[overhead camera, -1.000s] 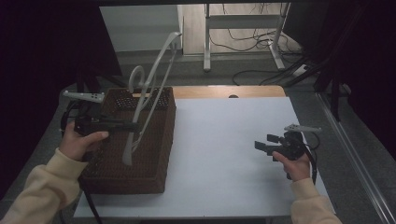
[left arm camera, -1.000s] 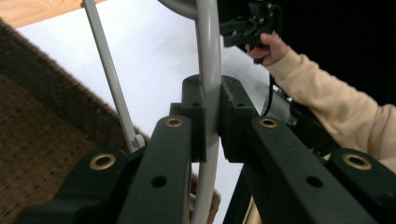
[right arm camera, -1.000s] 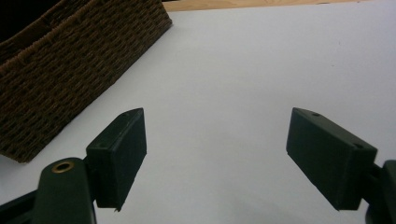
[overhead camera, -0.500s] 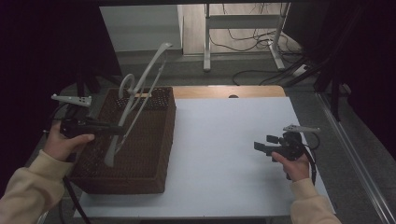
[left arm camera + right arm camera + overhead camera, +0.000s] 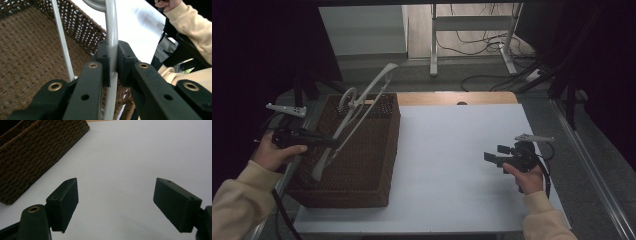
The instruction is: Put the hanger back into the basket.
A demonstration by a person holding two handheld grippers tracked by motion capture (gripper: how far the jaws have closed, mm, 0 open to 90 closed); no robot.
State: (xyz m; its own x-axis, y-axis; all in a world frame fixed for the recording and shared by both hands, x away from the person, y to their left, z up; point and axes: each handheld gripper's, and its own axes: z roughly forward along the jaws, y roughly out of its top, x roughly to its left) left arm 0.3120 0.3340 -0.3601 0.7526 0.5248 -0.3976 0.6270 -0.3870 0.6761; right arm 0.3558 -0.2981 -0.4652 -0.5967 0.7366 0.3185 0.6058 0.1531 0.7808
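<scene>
We are holding the white hanger (image 5: 362, 107) by one thin, stiff, light, slippery arm — left gripper (image 5: 113, 62) fingers clamping it over the basket (image 5: 377, 170); right gripper (image 5: 115, 202) fingers are standing wide.

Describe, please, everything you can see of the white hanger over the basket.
The white hanger looks like smooth plastic, with a rounded hook near its upper middle and slim arms. It stands tilted, one end down inside the brown wicker basket, the other up beyond the far rim. The left gripper is clamped on one arm.
</scene>
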